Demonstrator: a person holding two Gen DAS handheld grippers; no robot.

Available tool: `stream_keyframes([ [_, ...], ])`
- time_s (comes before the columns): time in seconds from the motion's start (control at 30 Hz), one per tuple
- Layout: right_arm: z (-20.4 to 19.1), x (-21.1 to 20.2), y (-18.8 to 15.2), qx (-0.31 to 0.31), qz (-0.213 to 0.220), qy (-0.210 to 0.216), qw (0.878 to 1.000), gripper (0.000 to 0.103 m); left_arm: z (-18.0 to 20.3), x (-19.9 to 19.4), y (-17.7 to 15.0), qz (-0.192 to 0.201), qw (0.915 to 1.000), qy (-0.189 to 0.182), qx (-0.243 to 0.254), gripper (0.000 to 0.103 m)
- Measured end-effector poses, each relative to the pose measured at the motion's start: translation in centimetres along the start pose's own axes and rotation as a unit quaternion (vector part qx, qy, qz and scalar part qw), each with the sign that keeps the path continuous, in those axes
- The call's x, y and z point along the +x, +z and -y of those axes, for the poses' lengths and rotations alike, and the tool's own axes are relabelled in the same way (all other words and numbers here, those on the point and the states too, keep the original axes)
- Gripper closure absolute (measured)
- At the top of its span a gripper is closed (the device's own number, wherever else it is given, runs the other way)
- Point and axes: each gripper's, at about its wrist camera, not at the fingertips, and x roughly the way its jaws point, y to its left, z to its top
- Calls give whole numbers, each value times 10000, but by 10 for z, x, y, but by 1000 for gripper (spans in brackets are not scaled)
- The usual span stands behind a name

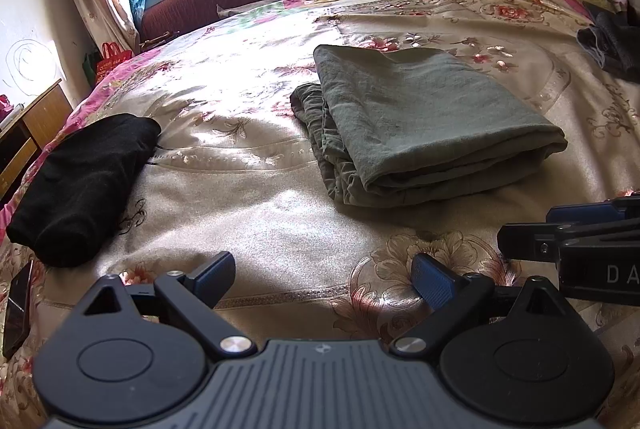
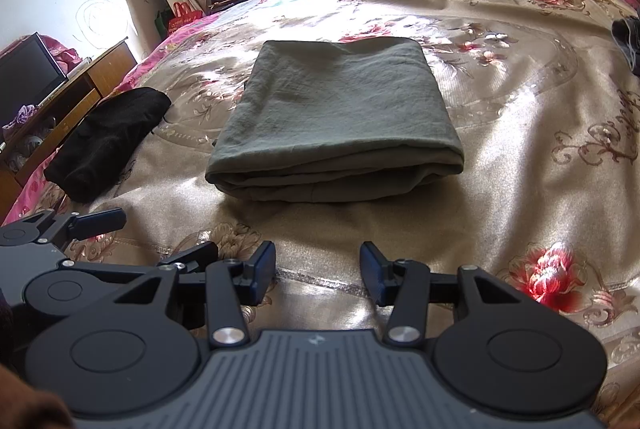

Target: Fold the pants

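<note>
Both tongs wide, holding nothing: left gripper (image 1: pixel 324 279), right gripper (image 2: pixel 318 269) low in frame, apart from cloth. Grey-green pants (image 2: pixel 336 121) folded into compact rectangle, frame centre, on floral bedspread (image 2: pixel 520 149). Folding appears complete; bunched edge at left maybe needs tidying.

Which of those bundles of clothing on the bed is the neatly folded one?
The grey-green pants in the middle, folded into a flat rectangle. The black garment to their left is a rumpled lump.

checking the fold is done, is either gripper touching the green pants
Apart. The right wrist view shows bare bedspread between the open right gripper and the folded green pants; the left wrist view shows the left gripper equally clear.
</note>
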Motion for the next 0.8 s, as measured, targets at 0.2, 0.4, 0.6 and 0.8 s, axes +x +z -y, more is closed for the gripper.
stream_keyframes([
  [0.2, 0, 0, 0, 1, 1, 2, 10000, 55, 0, -1, -1, 3, 10000, 20, 9, 0],
  [0.4, 0, -1, 0, 2, 6, 18, 10000, 55, 0, -2, 0, -59, 10000, 45, 0, 0],
  [0.6, 0, -3, -1, 6, 13, 62, 10000, 55, -1, 0, 1, -140, 9998, -31, -114, 0],
  [0.8, 1, -3, 0, 19, 21, 78, 10000, 55, 0, -2, 1, -72, 9999, -3, -105, 0],
])
